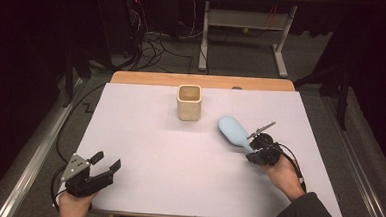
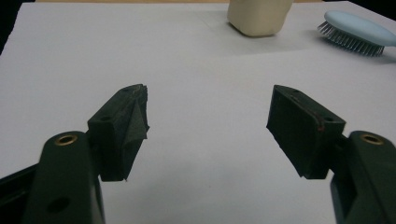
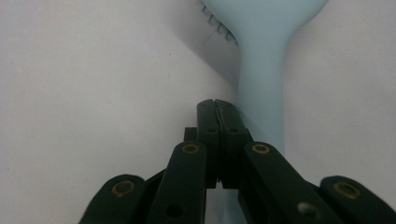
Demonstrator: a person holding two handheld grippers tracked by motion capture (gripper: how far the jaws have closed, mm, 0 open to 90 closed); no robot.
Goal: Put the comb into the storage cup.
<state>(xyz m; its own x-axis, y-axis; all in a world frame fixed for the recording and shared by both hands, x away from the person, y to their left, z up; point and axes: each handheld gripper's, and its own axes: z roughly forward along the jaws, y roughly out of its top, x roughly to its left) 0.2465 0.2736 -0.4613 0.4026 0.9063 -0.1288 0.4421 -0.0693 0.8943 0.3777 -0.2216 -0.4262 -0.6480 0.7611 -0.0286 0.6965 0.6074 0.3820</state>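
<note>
A light blue hairbrush (image 1: 232, 130) lies bristles-down on the white sheet (image 1: 178, 153), right of centre, its handle pointing toward the person. My right gripper (image 1: 252, 153) sits at the end of that handle. In the right gripper view the jaws (image 3: 216, 103) are shut against each other, and the brush handle (image 3: 261, 88) runs just to their right and beneath them, not between them. My left gripper (image 1: 107, 160) rests at the sheet's near left corner, open and empty (image 2: 210, 100). A cream square cup (image 1: 189, 102) stands upright at the back centre; it also appears in the left gripper view (image 2: 259, 16), near the brush (image 2: 357, 28).
The white sheet covers a wooden table whose back edge (image 1: 202, 81) shows behind the cup. Grey floor with cables (image 1: 154, 46) and a white desk frame (image 1: 245, 26) lies beyond. Metal rails (image 1: 33, 160) run along both sides of the table.
</note>
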